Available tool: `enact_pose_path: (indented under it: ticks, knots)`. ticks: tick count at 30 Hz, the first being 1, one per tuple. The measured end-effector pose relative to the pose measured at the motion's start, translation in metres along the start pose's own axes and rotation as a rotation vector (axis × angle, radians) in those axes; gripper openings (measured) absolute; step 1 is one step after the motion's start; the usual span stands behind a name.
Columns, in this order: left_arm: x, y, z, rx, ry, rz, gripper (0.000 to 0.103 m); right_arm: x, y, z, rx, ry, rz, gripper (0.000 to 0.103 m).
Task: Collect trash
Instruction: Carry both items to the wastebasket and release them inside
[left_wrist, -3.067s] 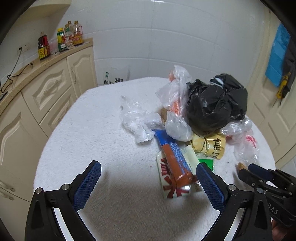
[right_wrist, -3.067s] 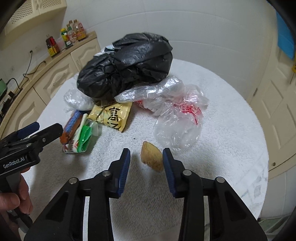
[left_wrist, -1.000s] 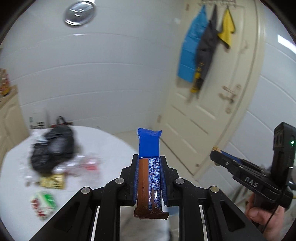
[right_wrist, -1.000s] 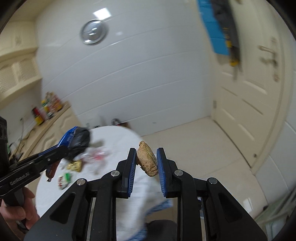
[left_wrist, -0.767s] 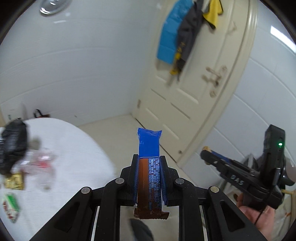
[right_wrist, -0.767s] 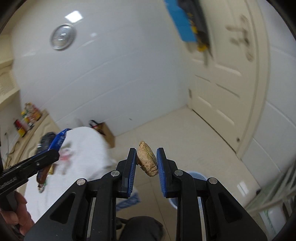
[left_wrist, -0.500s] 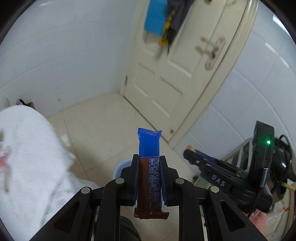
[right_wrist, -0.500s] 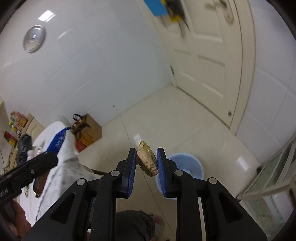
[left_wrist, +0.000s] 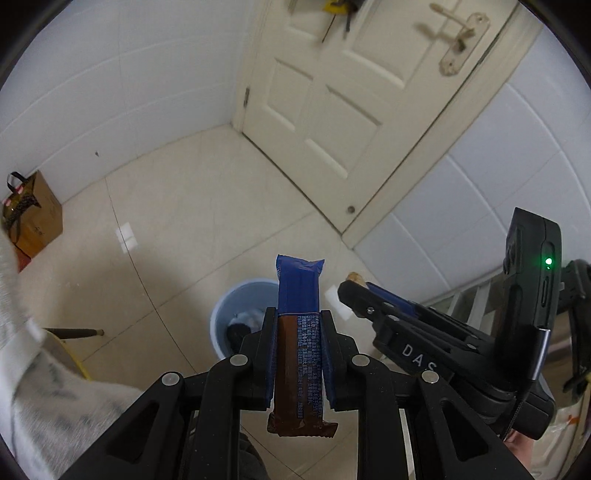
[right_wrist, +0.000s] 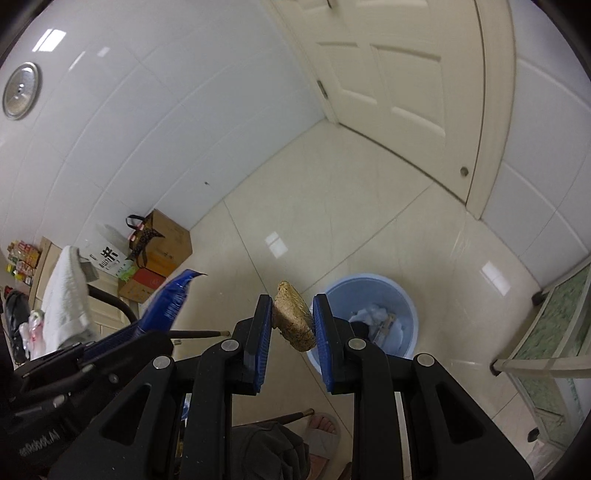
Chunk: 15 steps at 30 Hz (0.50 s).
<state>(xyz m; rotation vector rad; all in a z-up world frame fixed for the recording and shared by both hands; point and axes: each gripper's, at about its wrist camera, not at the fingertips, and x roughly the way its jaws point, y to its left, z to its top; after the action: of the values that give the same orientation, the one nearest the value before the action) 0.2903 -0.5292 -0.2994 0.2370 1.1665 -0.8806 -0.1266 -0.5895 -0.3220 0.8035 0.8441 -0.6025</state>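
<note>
Two grippers (left_wrist: 298, 317) (right_wrist: 291, 317), one wrapper (left_wrist: 298, 354), one brown scrap (right_wrist: 293, 320), one blue bin (right_wrist: 373, 284), one door (left_wrist: 351, 92), two paper bags (right_wrist: 162, 240).

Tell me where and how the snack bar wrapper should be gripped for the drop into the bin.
Grip the snack bar wrapper across its narrow width, near mid-length, coming in from the brown end. It is long, flat and thin, so pads on its two side edges hold it. The left tool already does this: blue end forward, pointing toward the blue bin on the floor.

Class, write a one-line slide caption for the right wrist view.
Right gripper clamps a brown scrap above a blue bin.
</note>
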Motion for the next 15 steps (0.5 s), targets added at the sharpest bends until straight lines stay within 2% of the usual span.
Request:
enact_pose_path:
  ticks: [1,2,3,5,6,12,15]
  knots:
    - [0.006,0.001,0.005,0.002,0.007,0.010,0.021,0.005,-0.003,0.002,0.010,0.008,0.000,0.026]
    - [0.012,0.002,0.009,0.003,0.017,0.016,0.032,0.008,-0.005,0.002,0.019,0.011,-0.003,0.026]
    - [0.019,0.000,0.015,0.001,0.024,0.027,0.053,0.010,-0.007,0.004,0.032,0.015,-0.007,0.030]
    - [0.023,0.001,0.022,-0.006,0.009,0.073,0.075,0.010,-0.010,0.004,0.054,0.014,-0.007,0.054]
    - [0.020,0.002,0.023,-0.008,-0.009,0.084,0.080,0.009,-0.012,0.004,0.065,0.008,-0.015,0.068]
    - [-0.004,0.007,0.014,0.000,-0.042,0.118,0.083,-0.006,-0.014,-0.004,0.089,-0.049,-0.032,0.103]
    - [-0.024,0.006,0.003,0.001,-0.076,0.138,0.092,-0.015,-0.009,-0.008,0.093,-0.047,-0.053,0.103]
